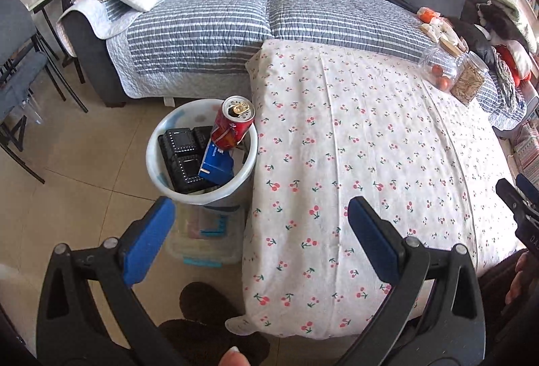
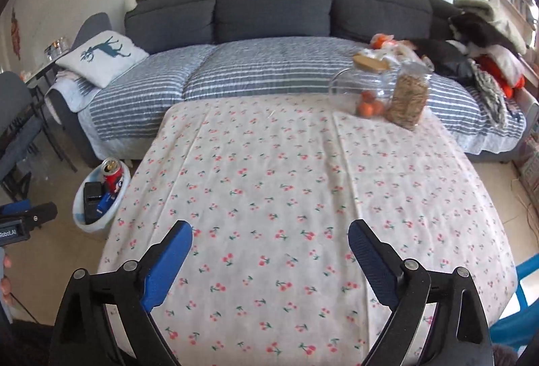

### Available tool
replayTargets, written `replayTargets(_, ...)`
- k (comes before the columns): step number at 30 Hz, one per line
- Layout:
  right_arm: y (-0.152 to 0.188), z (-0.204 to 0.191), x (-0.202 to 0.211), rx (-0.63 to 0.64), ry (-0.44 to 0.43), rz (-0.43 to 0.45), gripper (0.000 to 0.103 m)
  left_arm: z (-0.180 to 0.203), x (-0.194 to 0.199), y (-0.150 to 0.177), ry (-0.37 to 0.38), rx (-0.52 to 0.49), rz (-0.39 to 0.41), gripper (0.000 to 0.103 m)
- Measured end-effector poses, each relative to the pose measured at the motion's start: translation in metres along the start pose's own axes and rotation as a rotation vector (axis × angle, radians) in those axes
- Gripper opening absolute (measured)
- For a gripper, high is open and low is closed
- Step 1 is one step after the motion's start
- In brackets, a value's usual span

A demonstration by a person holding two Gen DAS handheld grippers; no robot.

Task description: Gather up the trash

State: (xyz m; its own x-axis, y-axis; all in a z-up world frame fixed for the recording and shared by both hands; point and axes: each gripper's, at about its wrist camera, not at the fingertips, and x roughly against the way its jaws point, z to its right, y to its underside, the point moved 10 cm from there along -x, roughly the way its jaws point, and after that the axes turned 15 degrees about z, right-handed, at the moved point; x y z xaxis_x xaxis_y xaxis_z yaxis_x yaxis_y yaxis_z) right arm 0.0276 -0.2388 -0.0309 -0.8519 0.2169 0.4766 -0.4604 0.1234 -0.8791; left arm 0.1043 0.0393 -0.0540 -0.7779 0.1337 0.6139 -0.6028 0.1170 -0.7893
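A white waste bin (image 1: 155,143) stands on the floor at the table's left edge. In it are a red soda can (image 1: 232,125), a blue carton (image 1: 217,165) and black plastic trays (image 1: 180,155). The bin also shows in the right wrist view (image 2: 81,197), with the can (image 2: 113,175) in it. My left gripper (image 1: 261,211) is open and empty, above the floor and table edge, short of the bin. My right gripper (image 2: 269,233) is open and empty above the cherry-print tablecloth (image 2: 269,170).
Two glass jars (image 2: 384,93) with fruit and snacks stand at the table's far right. A grey sofa (image 2: 269,9) with a striped cover lies behind. A clear storage box (image 1: 205,238) sits under the bin. Chairs (image 1: 17,63) stand at the left.
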Motion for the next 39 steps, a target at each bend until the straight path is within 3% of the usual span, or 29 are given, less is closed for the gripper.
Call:
replayTargets(12, 0.013, 0.007, 0.007, 0.048, 0.027, 0.015, 0.095, 0.015, 0.018, 0.004, -0.075, -0.034, 0.107, 0.102)
replayTargets(39, 0.015, 0.001, 0.000, 0.034, 0.008, 0.006, 0.095, 0.027, 0.020, 0.010, -0.045, -0.040, 0.115, 0.102)
